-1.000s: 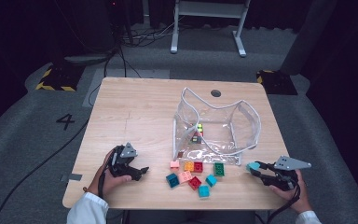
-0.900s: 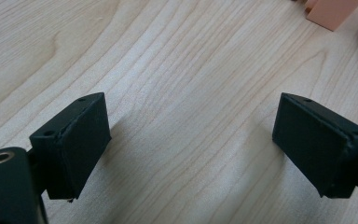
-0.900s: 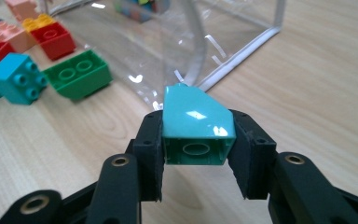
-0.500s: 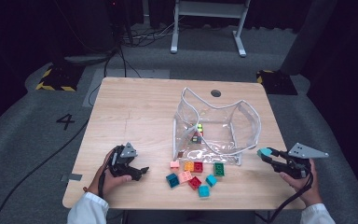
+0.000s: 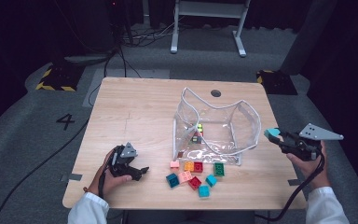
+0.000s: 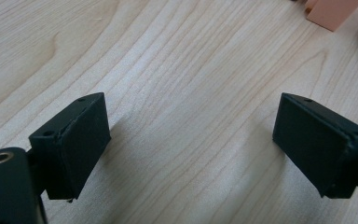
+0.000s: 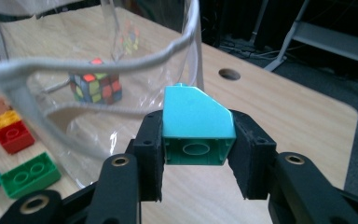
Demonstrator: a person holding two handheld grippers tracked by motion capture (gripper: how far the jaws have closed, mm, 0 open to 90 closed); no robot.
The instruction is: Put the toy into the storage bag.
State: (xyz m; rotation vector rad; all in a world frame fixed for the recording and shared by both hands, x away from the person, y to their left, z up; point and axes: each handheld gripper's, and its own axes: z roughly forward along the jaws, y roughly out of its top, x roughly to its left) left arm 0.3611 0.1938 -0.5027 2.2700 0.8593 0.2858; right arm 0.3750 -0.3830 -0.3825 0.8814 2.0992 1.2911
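Just beside the right gripper (image 5: 274,135), toward the table's middle, stands a clear bag (image 5: 223,133), open on top, with a colour cube (image 5: 196,135) inside. Between this gripper and the left gripper (image 5: 142,171) loose blocks (image 5: 193,175) lie on the wooden table (image 5: 140,107). Well beyond the left gripper, a white 4 (image 5: 64,121) marks the floor.

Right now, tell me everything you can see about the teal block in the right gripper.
The teal block looks like smooth plastic, with one sloped face on top and a hollow underside showing a round tube. The right gripper clamps it between its black fingers, off the table, beside the clear bag. Nothing else touches it.
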